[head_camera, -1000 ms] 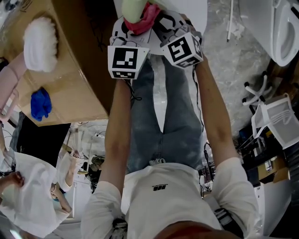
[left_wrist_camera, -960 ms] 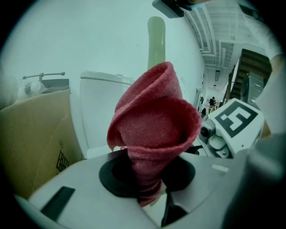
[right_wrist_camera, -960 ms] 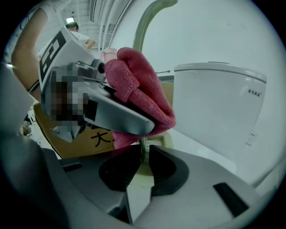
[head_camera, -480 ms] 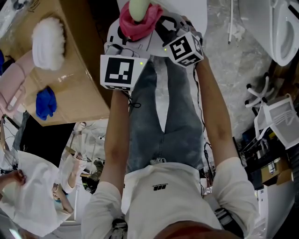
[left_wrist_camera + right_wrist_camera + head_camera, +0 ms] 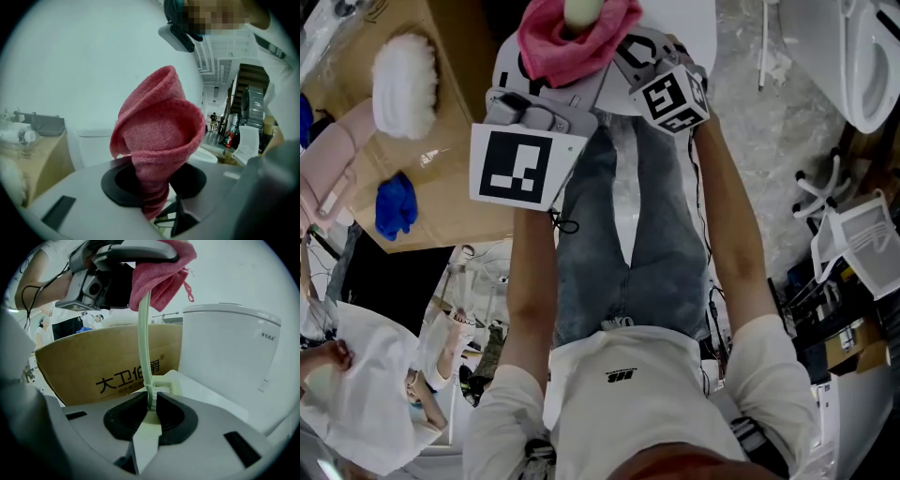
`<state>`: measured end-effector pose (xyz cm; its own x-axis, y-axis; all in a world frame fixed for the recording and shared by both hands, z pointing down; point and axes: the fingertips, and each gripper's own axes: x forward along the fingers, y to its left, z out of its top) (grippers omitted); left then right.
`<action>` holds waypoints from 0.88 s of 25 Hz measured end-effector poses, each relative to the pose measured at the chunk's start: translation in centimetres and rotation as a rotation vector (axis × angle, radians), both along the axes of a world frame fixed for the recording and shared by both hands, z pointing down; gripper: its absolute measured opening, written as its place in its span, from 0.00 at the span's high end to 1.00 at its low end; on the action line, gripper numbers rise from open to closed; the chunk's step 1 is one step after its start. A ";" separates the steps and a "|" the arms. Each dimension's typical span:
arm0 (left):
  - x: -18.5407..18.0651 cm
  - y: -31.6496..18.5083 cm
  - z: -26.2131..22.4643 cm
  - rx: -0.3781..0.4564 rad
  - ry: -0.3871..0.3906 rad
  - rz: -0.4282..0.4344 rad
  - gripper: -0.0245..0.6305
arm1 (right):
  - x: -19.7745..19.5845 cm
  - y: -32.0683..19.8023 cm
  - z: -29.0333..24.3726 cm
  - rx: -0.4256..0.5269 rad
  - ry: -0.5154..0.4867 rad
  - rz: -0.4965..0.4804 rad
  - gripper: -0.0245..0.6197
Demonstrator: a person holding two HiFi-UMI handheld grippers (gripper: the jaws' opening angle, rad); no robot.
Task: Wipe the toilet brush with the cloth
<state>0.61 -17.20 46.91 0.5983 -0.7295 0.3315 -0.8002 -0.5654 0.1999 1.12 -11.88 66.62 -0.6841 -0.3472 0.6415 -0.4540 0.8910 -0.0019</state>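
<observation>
The pale green toilet brush handle (image 5: 144, 338) stands upright, and my right gripper (image 5: 152, 405) is shut on it just above the white bristles (image 5: 165, 388). Higher up, the pink cloth (image 5: 161, 270) is wrapped around the handle. My left gripper (image 5: 154, 183) is shut on that cloth (image 5: 157, 140), which bunches into a cone between its jaws. In the head view the cloth (image 5: 577, 37) covers the handle's end (image 5: 581, 9) at the top, with the left marker cube (image 5: 523, 167) below it and the right cube (image 5: 670, 94) beside it.
A cardboard box (image 5: 441, 187) at the left carries a white fluffy item (image 5: 405, 84) and a blue cloth (image 5: 394, 206). A white toilet (image 5: 229, 343) stands right behind the brush. Another toilet (image 5: 872, 66) and a white basket (image 5: 862, 234) are at the right. A person in white (image 5: 347, 394) stands lower left.
My left gripper has risen toward the head camera, dragging the pink cloth up the handle, so less of the handle's end shows. The right gripper has stayed in place.
</observation>
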 end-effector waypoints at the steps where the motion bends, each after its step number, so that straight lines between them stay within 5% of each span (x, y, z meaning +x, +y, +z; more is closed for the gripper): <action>1: 0.0 -0.2 -0.6 0.006 0.007 0.003 0.73 | 0.0 0.0 0.0 -0.001 0.000 0.001 0.88; 13: 0.3 -0.3 -1.8 0.049 -0.004 0.030 0.73 | 0.1 -0.1 -0.1 0.005 -0.009 0.005 0.88; 22: 0.3 1.1 4.5 -0.032 -0.072 0.023 0.78 | 0.1 -0.1 -0.2 0.006 -0.021 0.007 0.88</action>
<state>0.90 -16.09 51.37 0.5886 -0.7044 0.3968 -0.8000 -0.5780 0.1607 1.19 -11.98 66.39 -0.6948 -0.3562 0.6248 -0.4602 0.8878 -0.0057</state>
